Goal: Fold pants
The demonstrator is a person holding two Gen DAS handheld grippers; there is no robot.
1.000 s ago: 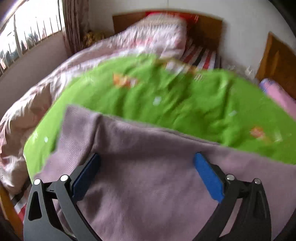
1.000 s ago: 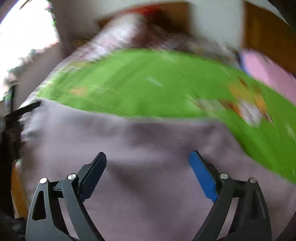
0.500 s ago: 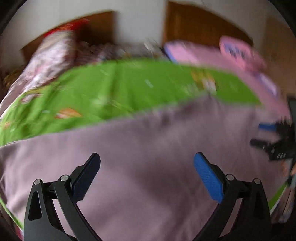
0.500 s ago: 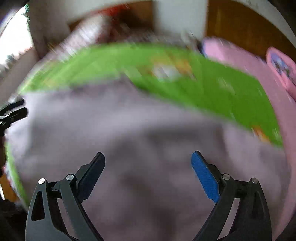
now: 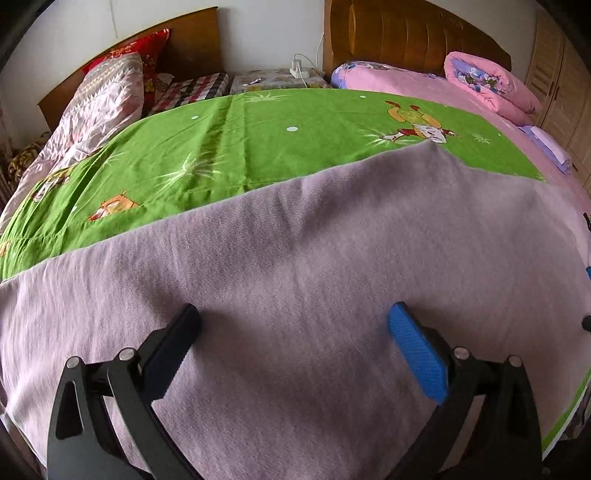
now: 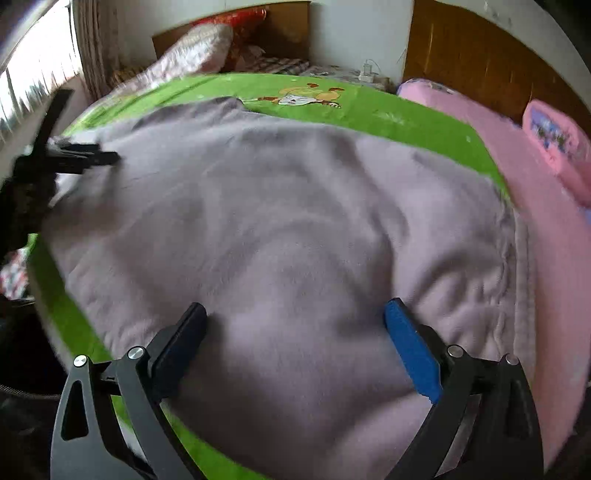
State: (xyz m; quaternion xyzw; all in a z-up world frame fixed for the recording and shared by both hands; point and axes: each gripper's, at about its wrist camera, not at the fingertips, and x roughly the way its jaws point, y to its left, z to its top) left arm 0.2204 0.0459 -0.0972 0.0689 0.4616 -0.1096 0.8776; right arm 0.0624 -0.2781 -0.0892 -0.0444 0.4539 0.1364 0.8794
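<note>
Mauve knit pants point(image 5: 295, 258) lie spread flat on a green cartoon-print sheet point(image 5: 258, 147) on the bed. They also fill the right wrist view point(image 6: 280, 229), with soft wrinkles at their right side. My left gripper point(image 5: 293, 326) is open and empty, low over the near part of the cloth. My right gripper point(image 6: 293, 319) is open and empty over the cloth too. The left gripper also shows in the right wrist view point(image 6: 70, 157), at the pants' far left edge.
A pink bed point(image 5: 424, 79) with a rolled pink quilt point(image 5: 487, 85) lies to the right. Patterned pillows point(image 5: 110, 92) and wooden headboards point(image 5: 406, 33) stand at the back. A window point(image 6: 22, 85) is at the left, wardrobes point(image 5: 557, 92) at the far right.
Both grippers swung from the left toward the right across the pants. Both stayed open and empty. The views are now steadier and sharper.
</note>
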